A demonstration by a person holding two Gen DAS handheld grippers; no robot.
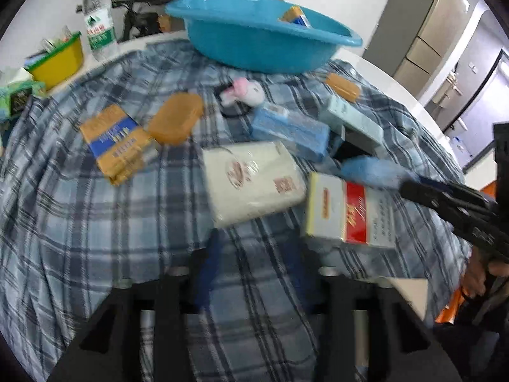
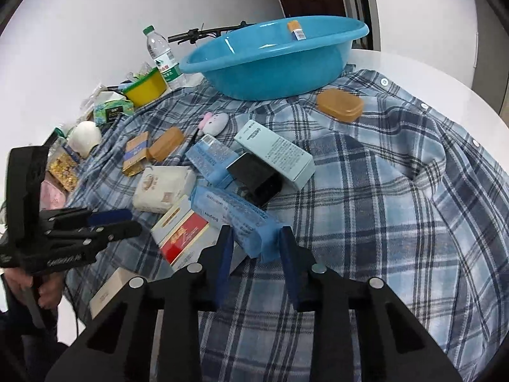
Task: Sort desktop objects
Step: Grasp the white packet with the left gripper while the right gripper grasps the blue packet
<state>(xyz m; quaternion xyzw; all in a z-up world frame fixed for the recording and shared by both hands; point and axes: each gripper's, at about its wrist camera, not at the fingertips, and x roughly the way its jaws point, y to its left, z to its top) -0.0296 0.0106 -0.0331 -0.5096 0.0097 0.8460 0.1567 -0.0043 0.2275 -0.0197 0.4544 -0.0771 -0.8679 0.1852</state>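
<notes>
Several packs and boxes lie on a plaid shirt (image 2: 397,207) spread over a white table. My right gripper (image 2: 256,238) is shut on the near end of a long blue pack (image 2: 235,213), which rests against a red-and-white box (image 2: 184,235). In the left wrist view that gripper (image 1: 404,186) comes in from the right with the blue pack (image 1: 362,165) at its tip. My left gripper (image 1: 253,248) hovers open over bare cloth, just in front of a white pack (image 1: 251,181). At the back stands a blue basin (image 2: 270,60) holding a small orange box (image 2: 296,28).
Orange soap boxes (image 2: 167,146) (image 2: 340,105), a gold-and-blue pack (image 1: 117,140), a light blue box (image 1: 292,130), a pale teal carton (image 2: 276,152), a black box (image 2: 254,178) and a pink plush toy (image 1: 245,92) crowd the middle. A water bottle (image 1: 98,22) and yellow bowl (image 1: 57,60) stand far left.
</notes>
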